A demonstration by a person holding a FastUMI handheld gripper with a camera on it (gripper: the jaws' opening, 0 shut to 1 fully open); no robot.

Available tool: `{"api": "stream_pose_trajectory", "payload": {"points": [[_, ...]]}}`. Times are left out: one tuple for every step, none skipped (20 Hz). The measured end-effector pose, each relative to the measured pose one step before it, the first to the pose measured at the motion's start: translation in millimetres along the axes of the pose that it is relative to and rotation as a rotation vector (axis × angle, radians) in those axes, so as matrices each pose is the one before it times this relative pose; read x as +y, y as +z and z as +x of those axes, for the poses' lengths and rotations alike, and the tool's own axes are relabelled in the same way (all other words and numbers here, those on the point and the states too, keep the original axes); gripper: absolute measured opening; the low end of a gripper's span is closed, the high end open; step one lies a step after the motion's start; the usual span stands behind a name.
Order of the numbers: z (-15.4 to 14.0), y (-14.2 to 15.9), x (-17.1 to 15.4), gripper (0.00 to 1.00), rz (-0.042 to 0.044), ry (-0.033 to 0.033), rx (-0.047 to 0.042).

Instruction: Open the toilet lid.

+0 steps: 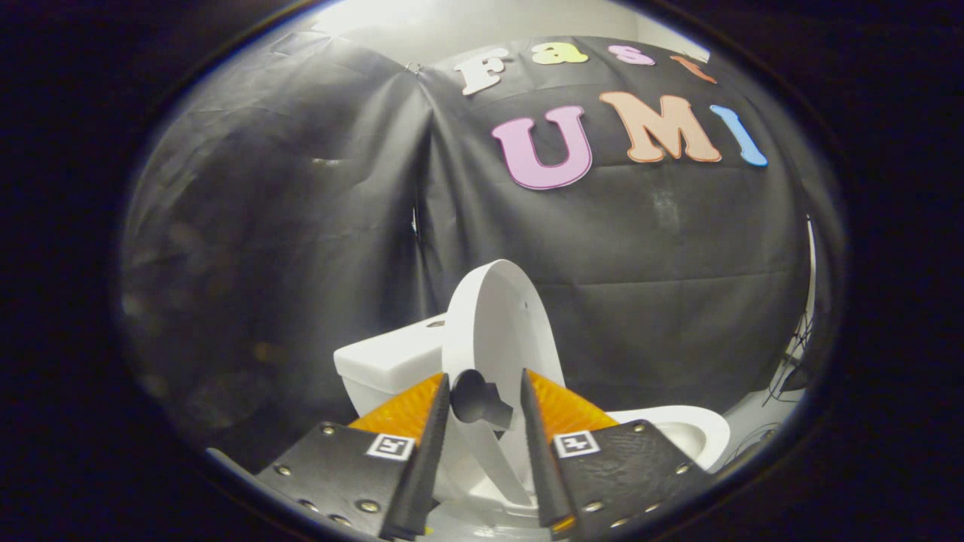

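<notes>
We see the lid (501, 331) of the toilet already swung well up, standing nearly upright on edge just ahead of our gripper (486, 399), its hinge end down at the back of the seat and its free rim at the top, leaning a little toward the tank (388, 361). The lid's long axis runs up and down in front of us, and we look at it almost edge-on, with its broad inner face turned toward the bowl (693, 429) on the far side of the right finger. A dark knob (478, 399) sticks out from the lid and sits right between our two fingers, which stand partly open around it; we see a gap on either side of the knob, so we judge that the fingers flank it loosely and do not clamp it, though the contact at the tips is hard to read. The tank lies just behind and to the left of the lid, close enough that the lid has little travel left before it rests against it. The bowl's rim shows open and uncovered beyond the right finger. Behind everything hangs the black cloth wall (301, 226), and some cables (791, 361) trail near the far right. Nothing stands between us and the lid; we judge the task all but done, with only a last push toward the tank remaining.
</notes>
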State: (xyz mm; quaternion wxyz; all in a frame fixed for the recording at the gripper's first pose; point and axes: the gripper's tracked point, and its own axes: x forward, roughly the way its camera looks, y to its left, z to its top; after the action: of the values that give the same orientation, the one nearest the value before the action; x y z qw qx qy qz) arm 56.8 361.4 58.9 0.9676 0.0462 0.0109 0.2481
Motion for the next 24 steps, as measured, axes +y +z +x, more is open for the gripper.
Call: {"api": "stream_pose_trajectory", "payload": {"points": [[-3.05,7.33,-8.19,0.58,-0.00447,-0.02102,-0.0153],[-3.86,4.74,-11.52,0.63,0.00155,-0.02682,-0.00913],[-3.14,4.59,-9.66,0.68,0.01125,-0.0165,-0.00511],[-4.24,4.95,-7.42,0.73,0.01529,-0.00582,-0.00332],[-4.33,6.1,-9.24,0.79,0.00976,-0.00795,-0.00665],[-3.2,6.09,-13.67,0.85,0.0032,-0.02416,-0.00906],[-3.24,6.75,-12.79,0.91,0.00155,-0.01822,-0.00897],[-4.81,4.96,-10.61,0.97,-0.00061,-0.01291,-0.00552],[-3.35,3.32,-10.8,0.97,-0.00238,-0.01646,-0.00178],[-2.52,4.02,-11.49,0.97,-0.00094,-0.0172,-0.00401],[-2.12,2.98,-10.16,0.97,-0.00125,-0.01234,-0.00392],[-2.84,3.29,-9.29,0.97,-0.00287,-0.01332,-0.0039],[-1.56,1.8,-10.01,0.98,-0.00324,-0.0135,-0.00043],[-2.74,1.47,-8.18,0.98,-0.00579,-0.01074,0.00106],[-2.71,1.4,-8.42,0.99,-0.00511,-0.0117,0.00064],[-2.94,0.73,-7.76,1.0,-0.00625,-0.00659,0.00049],[-2.39,1.89,-7.31,1.0,-0.00707,-0.00917,-0.00066],[-2.55,1.53,-7.25,1.0,-0.00696,-0.00688,-0.00273],[-2.33,2.23,-6.84,0.99,-0.00582,-0.00596,-0.00354],[-2.65,1.57,-8.24,1.0,-0.00821,-0.00927,-0.00081],[-2.42,1.69,-9.68,0.99,-0.0093,-0.0142,-0.00128],[-2.15,1.72,-9.06,1.0,-0.00676,-0.01304,-0.00142],[-1.96,3.15,-8.44,0.99,-0.00396,-0.01095,-0.00532],[-2.35,1.74,-8.35,0.99,-0.00077,-0.00998,-0.00419]]}}
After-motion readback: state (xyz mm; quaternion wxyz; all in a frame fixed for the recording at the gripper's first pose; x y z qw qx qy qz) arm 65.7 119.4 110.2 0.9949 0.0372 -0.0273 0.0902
